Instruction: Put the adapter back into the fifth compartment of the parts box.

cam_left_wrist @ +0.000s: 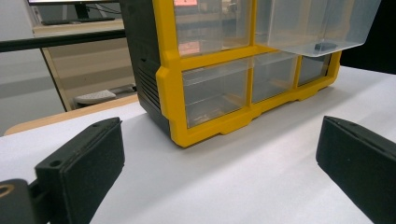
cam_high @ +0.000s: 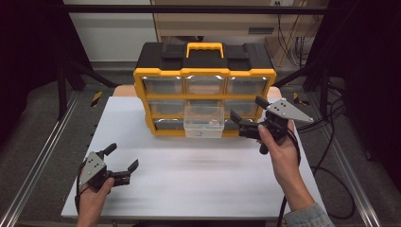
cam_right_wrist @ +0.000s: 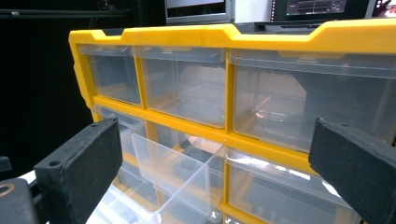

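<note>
A white table carries a yellow-and-black drawer cabinet standing upright at its far middle, three rows of clear drawers facing the person. The middle drawer of the second row is pulled well out of the frame, overhanging the bottom row; a small dark item lies on its floor, too small to identify.

The right gripper is held up just to the right of the pulled-out drawer, in front of the cabinet's right-hand column. Its jaws are spread wide, pointing left toward the drawer, and nothing lies between them; in the right gripper view they frame the cabinet front with the open drawer low between them, not touching it.

The left gripper hovers low over the near left part of the table, well apart from the cabinet. Its jaws too are spread wide and hold nothing, with bare tabletop between them.
</note>
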The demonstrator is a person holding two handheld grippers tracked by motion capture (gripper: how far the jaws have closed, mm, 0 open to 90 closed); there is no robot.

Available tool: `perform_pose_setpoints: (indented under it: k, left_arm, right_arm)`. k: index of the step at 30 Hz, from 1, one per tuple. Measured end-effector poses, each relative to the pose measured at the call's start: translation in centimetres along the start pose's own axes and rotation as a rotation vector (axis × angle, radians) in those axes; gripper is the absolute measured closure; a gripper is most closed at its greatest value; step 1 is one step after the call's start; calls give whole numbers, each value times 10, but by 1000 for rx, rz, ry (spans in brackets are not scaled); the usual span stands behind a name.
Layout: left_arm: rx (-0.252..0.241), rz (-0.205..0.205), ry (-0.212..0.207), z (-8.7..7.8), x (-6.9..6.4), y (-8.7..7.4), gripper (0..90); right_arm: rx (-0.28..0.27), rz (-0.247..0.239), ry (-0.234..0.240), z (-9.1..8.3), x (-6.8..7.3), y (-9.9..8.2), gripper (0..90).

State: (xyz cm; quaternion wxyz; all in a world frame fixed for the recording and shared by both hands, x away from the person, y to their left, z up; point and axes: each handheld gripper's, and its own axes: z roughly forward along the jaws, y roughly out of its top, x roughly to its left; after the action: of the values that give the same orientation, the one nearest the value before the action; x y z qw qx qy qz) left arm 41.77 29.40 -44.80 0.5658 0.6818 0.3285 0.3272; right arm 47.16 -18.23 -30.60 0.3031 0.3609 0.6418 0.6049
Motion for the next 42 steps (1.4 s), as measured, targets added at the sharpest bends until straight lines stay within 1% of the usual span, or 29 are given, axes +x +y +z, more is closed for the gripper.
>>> perform_pose_setpoints:
  k: [12, 28, 33, 36, 42]
  left_arm:
    - [0, 0, 1, 0, 0, 0, 10]
    - [1, 0, 0, 0, 0, 0, 10]
    - [1, 0, 0, 0, 0, 0, 10]
    - [1, -1, 0, 0, 0, 0, 10]
    - [4, 2, -5, 0, -1, 0, 10]
  right_arm:
    - [7, 17, -15, -5, -7, -6, 33]
    - [19, 15, -27, -10, -14, -14, 34]
    - [28, 20, -36, -12, -16, -21, 33]
    - [28, 16, -42, -14, -20, -26, 34]
    - [28, 26, -52, -20, -26, -37, 37]
